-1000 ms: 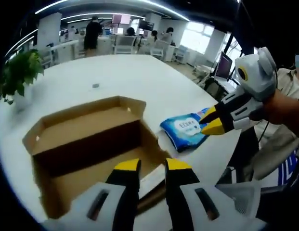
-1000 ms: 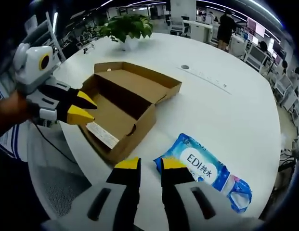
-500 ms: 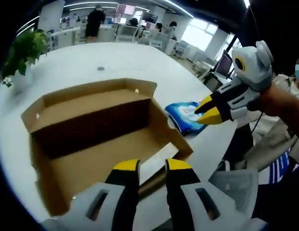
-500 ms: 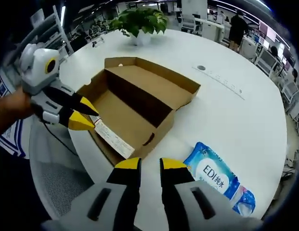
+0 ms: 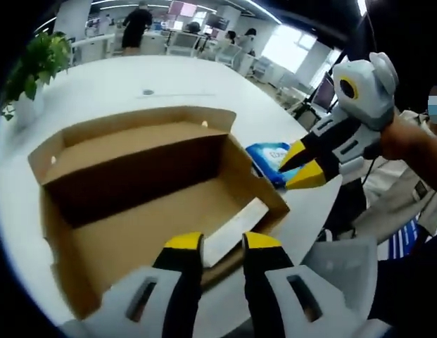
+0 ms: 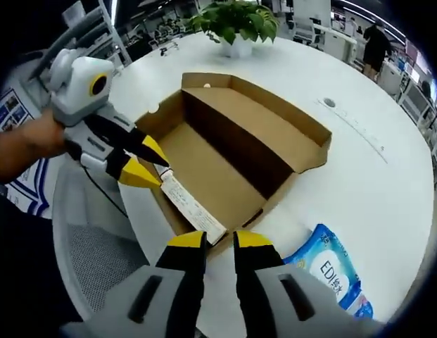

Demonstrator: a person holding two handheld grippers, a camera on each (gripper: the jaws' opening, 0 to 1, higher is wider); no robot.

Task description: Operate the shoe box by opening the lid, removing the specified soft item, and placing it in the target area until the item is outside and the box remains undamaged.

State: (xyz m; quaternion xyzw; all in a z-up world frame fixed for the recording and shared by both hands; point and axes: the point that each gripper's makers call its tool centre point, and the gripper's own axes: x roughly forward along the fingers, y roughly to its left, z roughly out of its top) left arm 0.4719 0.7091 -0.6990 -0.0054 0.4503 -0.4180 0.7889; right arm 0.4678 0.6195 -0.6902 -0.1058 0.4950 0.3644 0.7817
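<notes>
My left tool point(image 5: 222, 243) has its jaws close together with only a narrow gap, gripping nothing, poised over the near wall of the shoe box point(image 5: 144, 186); in the right gripper view I see it point(image 6: 149, 167) at the box's point(image 6: 239, 151) near corner, by the white label strip point(image 6: 192, 210) on the box edge. My right tool point(image 6: 219, 239) likewise has its jaws nearly together and empty, low over the box's near edge; in the left gripper view I see it point(image 5: 302, 163) held by a hand point(image 5: 397, 137) above the box's right side. The box stands open and empty, its lid folded back flat on the white counter point(image 6: 387, 176). The soft item, a blue wipes pack point(image 6: 331, 271), lies on the counter just beside the box, outside it. A potted plant point(image 6: 236, 24) stands at the counter's far side.
</notes>
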